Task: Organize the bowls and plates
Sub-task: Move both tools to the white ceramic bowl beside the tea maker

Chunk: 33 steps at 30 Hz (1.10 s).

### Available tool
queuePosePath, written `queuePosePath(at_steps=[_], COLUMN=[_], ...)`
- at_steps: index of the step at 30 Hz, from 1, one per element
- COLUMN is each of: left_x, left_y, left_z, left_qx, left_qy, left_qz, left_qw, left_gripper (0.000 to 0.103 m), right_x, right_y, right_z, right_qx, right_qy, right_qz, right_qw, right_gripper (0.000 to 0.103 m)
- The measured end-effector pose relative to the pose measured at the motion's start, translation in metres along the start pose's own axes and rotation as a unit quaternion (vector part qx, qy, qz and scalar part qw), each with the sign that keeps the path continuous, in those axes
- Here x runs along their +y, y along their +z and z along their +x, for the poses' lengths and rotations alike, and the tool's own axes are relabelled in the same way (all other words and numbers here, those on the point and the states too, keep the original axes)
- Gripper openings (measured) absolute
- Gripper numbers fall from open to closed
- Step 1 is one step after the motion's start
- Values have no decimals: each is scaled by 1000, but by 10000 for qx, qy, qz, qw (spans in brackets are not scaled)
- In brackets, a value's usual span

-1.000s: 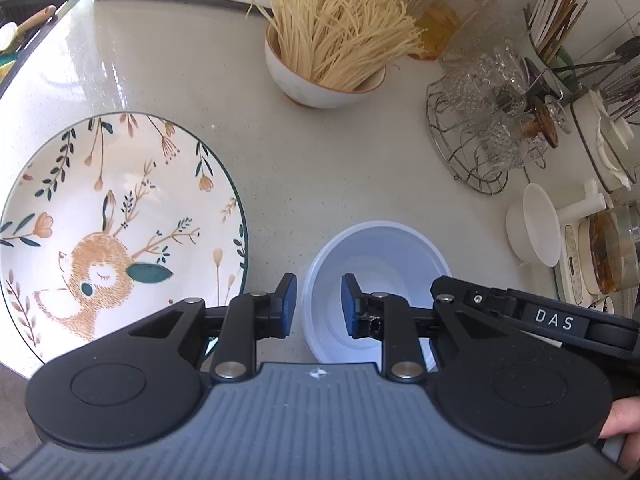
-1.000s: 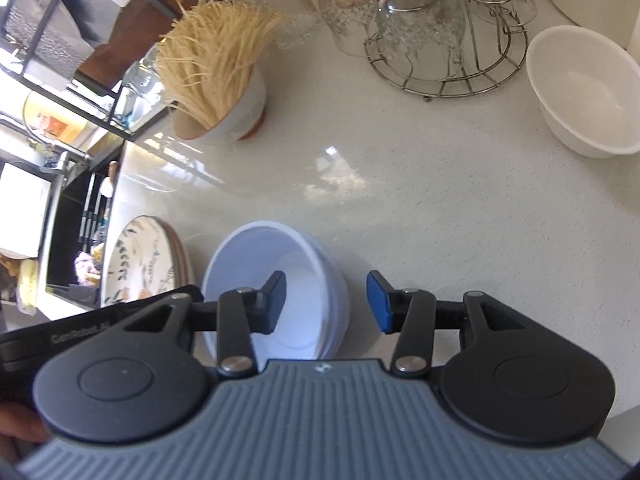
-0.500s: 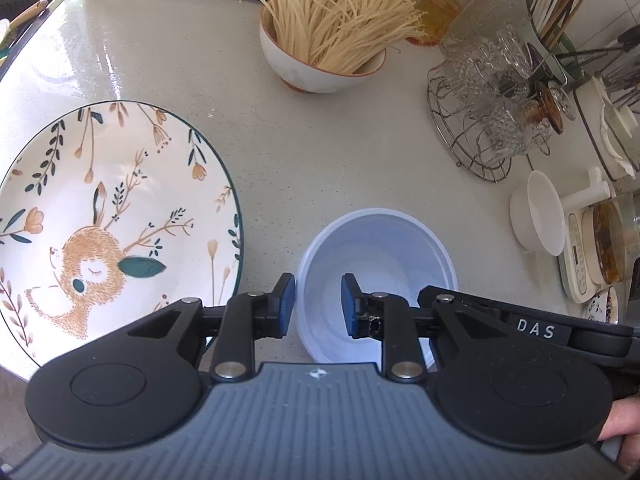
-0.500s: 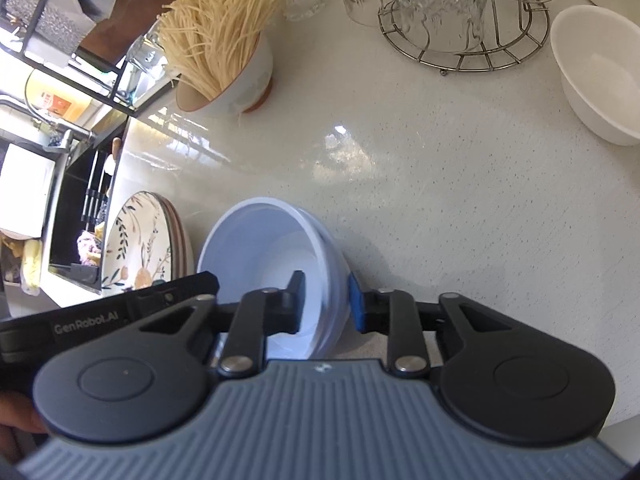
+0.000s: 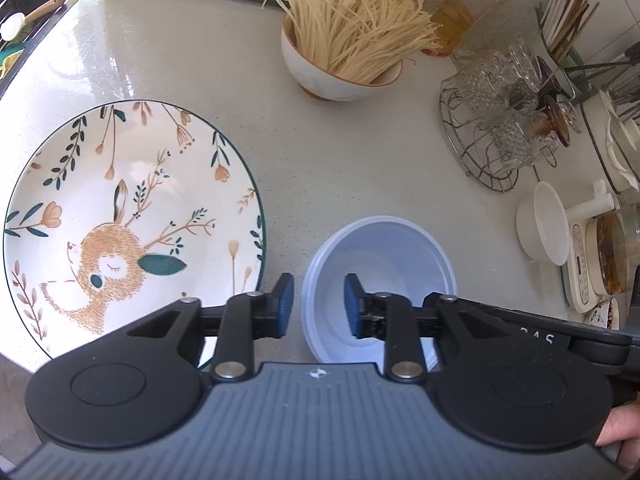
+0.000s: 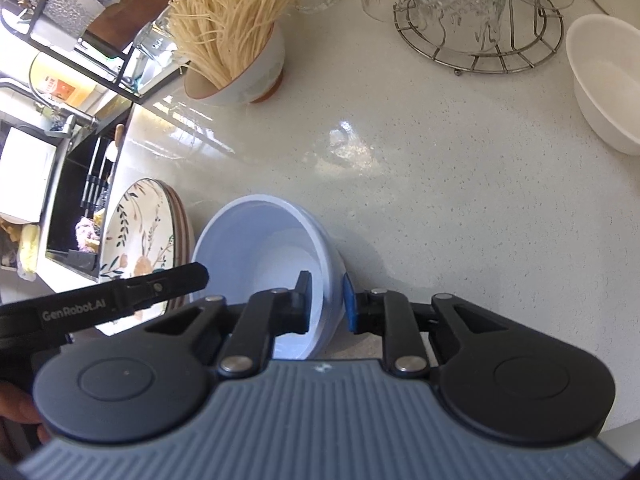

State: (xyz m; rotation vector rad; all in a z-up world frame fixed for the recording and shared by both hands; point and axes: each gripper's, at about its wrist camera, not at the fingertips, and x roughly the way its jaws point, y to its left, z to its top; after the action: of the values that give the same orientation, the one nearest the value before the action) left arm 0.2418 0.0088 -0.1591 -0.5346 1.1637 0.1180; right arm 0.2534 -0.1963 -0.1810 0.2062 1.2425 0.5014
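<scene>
Bowl (image 6: 256, 248) rim clamped by R gripper (image 6: 326, 302) (angled down); L gripper (image 5: 318, 304) jaws just widened, straddling rim.

"GenRobot.AI" reads in pale letters along the black arm of the left gripper (image 6: 120, 300), seen from the right wrist. On the right gripper (image 5: 536, 338), only "AS" shows, partly hidden.

Place: a home kitchen.
Counter (image 5: 360, 168): speckled stone, filling mid-frame.
Sink (image 6: 76, 216): sitting at the left edge.
Noodle bowl (image 5: 340, 76): standing at top centre.
Glasses rack (image 5: 496, 128): draining cups, upper right.
Chopsticks (image 5: 564, 12): standing upper right.
</scene>
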Motion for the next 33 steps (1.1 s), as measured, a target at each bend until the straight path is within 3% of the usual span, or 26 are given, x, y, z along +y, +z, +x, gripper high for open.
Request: queuePosePath(at_steps=[6,13,18,22,28,33], left_x=[-2,-8,-16,-29,-51,-75], left_y=[4,12,20,26,32,36], left_z=[-8,-26,-40,-49,-54,-48], left_qx=[-137,-353,-530,-676,-780,-736], left_qy=[-24,-131,-255,-319,-473,-637], left_qz=[81,245,408,715,1134,1471], left_qw=[9999,9990,9974,9946,9893,9843], left_gripper=[39,41,47,52,62,63], right_x=[0,1,8,14,8,-10], right_y=[3,6,10,11,8,6], right_z=[-6,-21,-40,-57,-77,-86], right_qx=[-128,-512,-990,-1440,-1843,-1964], right_qy=[-9,29,-178,-545,-891,-1116], right_qz=[6,56,-31,-153,47,461], right_qw=[9999,9987,9949,9880,9788,9731], right_gripper=[21,58,62,80,82,82])
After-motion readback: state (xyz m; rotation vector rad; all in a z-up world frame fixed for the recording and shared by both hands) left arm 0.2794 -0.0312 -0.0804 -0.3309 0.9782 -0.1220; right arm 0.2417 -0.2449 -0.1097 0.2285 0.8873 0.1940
